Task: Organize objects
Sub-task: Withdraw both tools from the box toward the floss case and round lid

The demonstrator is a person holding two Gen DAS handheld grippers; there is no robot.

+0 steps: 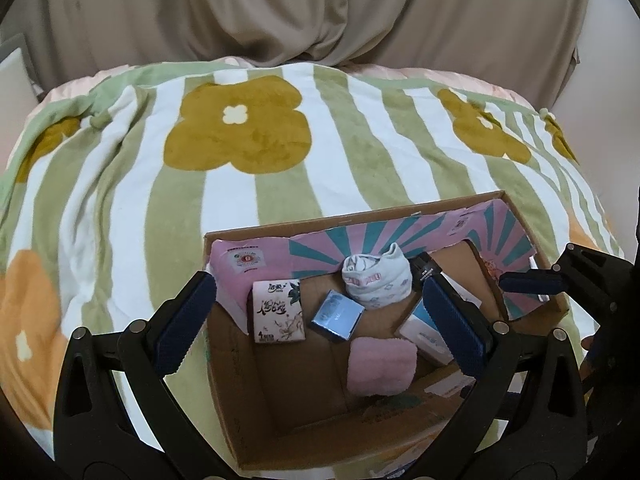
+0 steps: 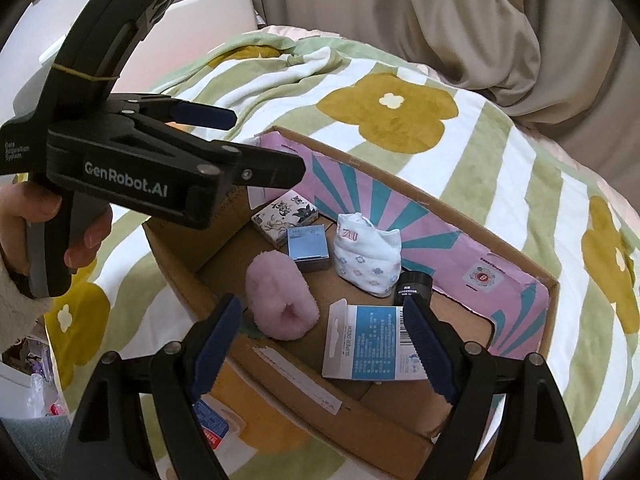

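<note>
We count six things in the cardboard box [image 2: 516,268] on the blanket [image 1: 280,184]: one tissue pack [image 2: 285,214], one blue box [image 2: 308,249], one white sock [image 2: 368,258], one pink sock [image 2: 280,304], one black jar [image 2: 414,284], one carded packet [image 2: 372,344]. Both the left gripper [image 1: 320,326] and right gripper [image 2: 322,354] are spread, empty.

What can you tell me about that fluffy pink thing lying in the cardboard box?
The fluffy pink thing looks like soft plush fabric rolled into a stubby bundle, with a darker hollow at its near end. It lies on its side on the floor of the cardboard box, near the middle, close beside a small blue box. Nothing grips it.
</note>
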